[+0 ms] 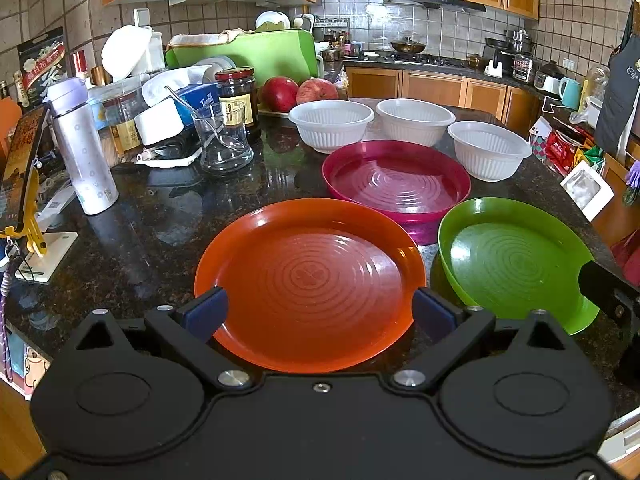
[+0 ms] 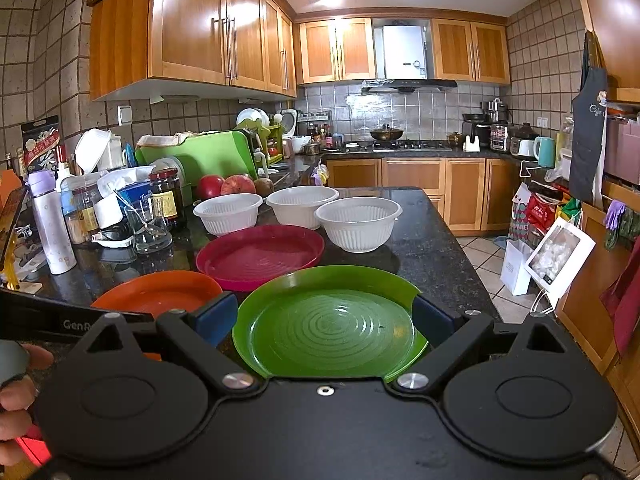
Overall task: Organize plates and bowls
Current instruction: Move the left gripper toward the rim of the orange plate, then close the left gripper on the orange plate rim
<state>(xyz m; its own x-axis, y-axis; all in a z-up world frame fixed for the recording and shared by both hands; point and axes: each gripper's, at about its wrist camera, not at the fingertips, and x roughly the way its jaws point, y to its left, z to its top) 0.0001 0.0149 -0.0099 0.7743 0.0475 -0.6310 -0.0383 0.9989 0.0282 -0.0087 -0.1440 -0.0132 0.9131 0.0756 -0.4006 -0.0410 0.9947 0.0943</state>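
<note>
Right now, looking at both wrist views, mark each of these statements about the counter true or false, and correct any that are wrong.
1. Three white bowls stand behind the plates. True: the left bowl, the middle bowl and the right bowl stand separately.
2. The orange plate is stacked on the green plate. False: they lie side by side on the counter.
3. The left gripper is open, with the orange plate ahead. True.
4. The right gripper is shut on a bowl. False: it is open, facing the green plate.
5. The magenta plate holds fruit. False: it is empty.
</note>
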